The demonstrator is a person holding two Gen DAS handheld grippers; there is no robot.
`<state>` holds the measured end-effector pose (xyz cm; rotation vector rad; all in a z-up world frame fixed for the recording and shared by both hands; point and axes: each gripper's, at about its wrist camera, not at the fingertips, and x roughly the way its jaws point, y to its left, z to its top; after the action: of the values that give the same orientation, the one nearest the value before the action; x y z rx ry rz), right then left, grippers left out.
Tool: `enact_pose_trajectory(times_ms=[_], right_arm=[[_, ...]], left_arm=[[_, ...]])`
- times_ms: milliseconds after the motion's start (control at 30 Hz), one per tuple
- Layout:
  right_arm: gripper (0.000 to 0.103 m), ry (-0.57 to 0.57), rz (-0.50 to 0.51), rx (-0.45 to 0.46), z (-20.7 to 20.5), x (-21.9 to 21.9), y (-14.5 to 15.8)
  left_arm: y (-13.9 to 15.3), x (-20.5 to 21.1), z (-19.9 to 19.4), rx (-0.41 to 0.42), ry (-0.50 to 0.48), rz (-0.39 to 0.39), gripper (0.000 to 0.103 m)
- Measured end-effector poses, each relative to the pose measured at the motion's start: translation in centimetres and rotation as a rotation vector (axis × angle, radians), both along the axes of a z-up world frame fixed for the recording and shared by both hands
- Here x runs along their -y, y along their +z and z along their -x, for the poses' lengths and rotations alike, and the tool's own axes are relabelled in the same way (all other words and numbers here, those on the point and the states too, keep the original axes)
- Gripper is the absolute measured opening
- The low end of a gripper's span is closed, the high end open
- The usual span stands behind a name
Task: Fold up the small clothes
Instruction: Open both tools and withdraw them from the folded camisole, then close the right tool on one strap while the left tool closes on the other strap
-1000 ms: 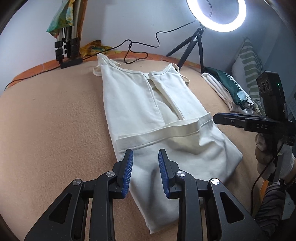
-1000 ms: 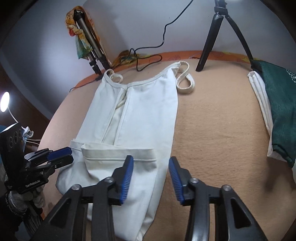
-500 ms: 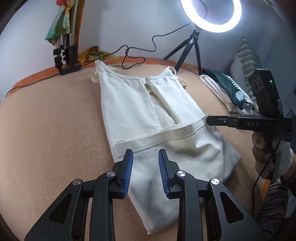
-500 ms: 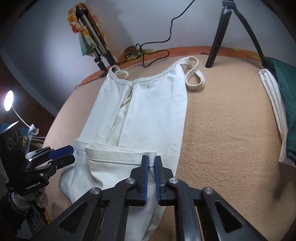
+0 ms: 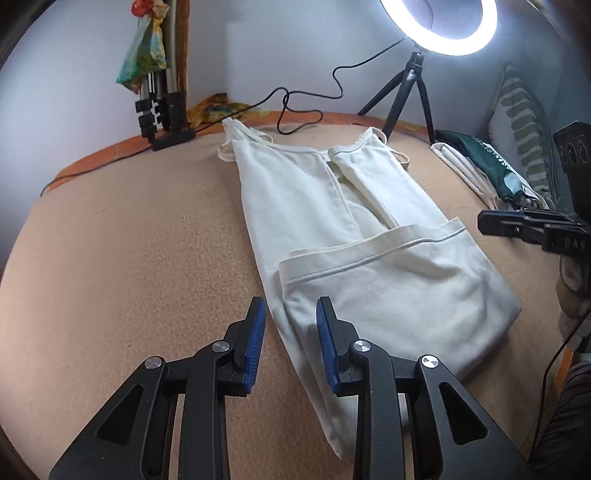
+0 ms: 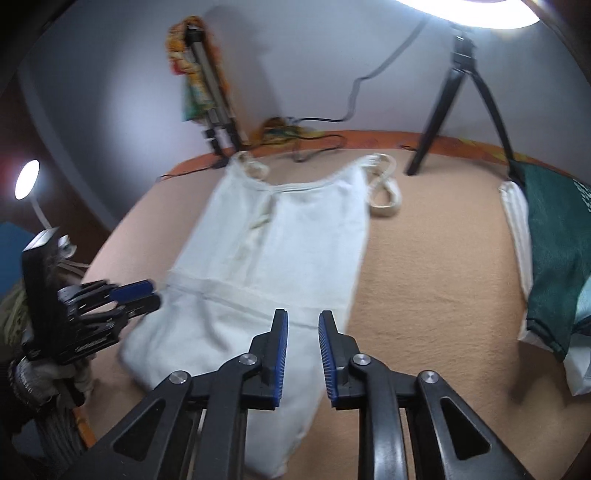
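Lying lengthwise, the cream garment (image 5: 314, 206) points straps toward the wall.

Black left claw (image 5: 291, 317) and right claw (image 6: 302, 328), blue pads, silver screws.

Cream strappy top (image 5: 332, 221) flat on tan blanket, sides folded inward, hem folded up.

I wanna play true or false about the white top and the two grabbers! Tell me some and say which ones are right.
1. The white top lies on the tan blanket. True.
2. The left gripper is pinching the top. False: its jaws are open, holding nothing.
3. The bottom of the top is folded up over its middle. True.
4. The right gripper is shut tight. False: a gap shows between its fingers.
5. A ring light glows on a tripod behind the top. True.
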<state>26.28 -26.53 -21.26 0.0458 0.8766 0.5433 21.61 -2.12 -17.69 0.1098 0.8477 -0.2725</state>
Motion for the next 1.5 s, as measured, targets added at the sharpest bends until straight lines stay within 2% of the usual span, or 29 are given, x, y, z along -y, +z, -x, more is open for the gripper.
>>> enact_pose_trajectory(times_ms=[33,133,200,233,267,333,500,633,733,1000,1133,1200,1233,1267,1333,1400,1500], right_arm=[[0.029,0.005,0.031,0.010,0.2,-0.5,0.0],[0.033,0.003,0.067,0.017,-0.3,-0.9,0.0],[0.033,-0.014,0.054,-0.006,-1.6,-0.4,-0.3],[0.034,-0.023,0.037,-0.022,-2.4,-0.1,-0.5],[0.034,-0.043,0.025,-0.033,-3.4,0.4,-0.7],[0.037,-0.072,-0.013,-0.064,-5.5,1.3,-1.4],[0.038,-0.093,-0.147,-0.159,-10.2,3.2,-3.3],[0.038,-0.094,-0.269,-0.217,-13.1,4.4,-4.3],[0.038,-0.093,-0.306,-0.232,-14.8,4.7,-4.8],[0.038,-0.091,-0.415,-0.274,-19.2,4.7,-5.8],[0.037,-0.103,-0.476,-0.296,-21.2,4.6,-6.1],[0.034,-0.113,-0.482,-0.298,-21.7,4.3,-6.1],[0.029,-0.112,-0.479,-0.300,-22.0,4.1,-6.1],[0.025,-0.106,-0.480,-0.303,-22.1,3.8,-6.1],[0.011,-0.109,-0.461,-0.296,-22.1,3.5,-5.9],[0.006,-0.110,-0.457,-0.277,-21.9,3.5,-5.3],[0.004,-0.112,-0.476,-0.245,-21.3,3.9,-4.0]], left_arm=[[0.2,0.0,0.1,0.010,0.005,-0.005,0.027],[1.0,-1.1,-0.8,-0.009,0.027,0.085,0.027],[1.4,-1.7,-1.7,-0.021,0.039,0.124,0.037],[1.6,-2.0,-2.4,-0.024,0.038,0.139,0.047],[1.9,-2.4,-3.3,-0.026,0.034,0.159,0.049],[2.1,-2.6,-4.6,-0.035,0.033,0.181,0.049],[2.1,-3.5,-9.1,-0.106,0.033,0.267,0.049],[1.0,-3.9,-12.4,-0.169,0.042,0.332,0.049],[-0.2,-3.9,-14.3,-0.214,0.039,0.368,0.049],[-0.8,-3.7,-18.6,-0.225,0.038,0.480,0.049],[-0.9,-3.6,-20.5,-0.210,0.057,0.504,0.045],[-0.9,-3.6,-21.0,-0.209,0.062,0.509,0.032],[-1.1,-3.5,-21.3,-0.219,0.063,0.515,0.019],[-1.2,-3.6,-21.5,-0.223,0.065,0.518,0.011],[-1.2,-3.8,-21.4,-0.220,0.066,0.535,0.008],[-0.8,-4.0,-21.3,-0.203,0.065,0.560,0.006],[0.2,-3.9,-20.6,-0.176,0.043,0.557,0.005]])
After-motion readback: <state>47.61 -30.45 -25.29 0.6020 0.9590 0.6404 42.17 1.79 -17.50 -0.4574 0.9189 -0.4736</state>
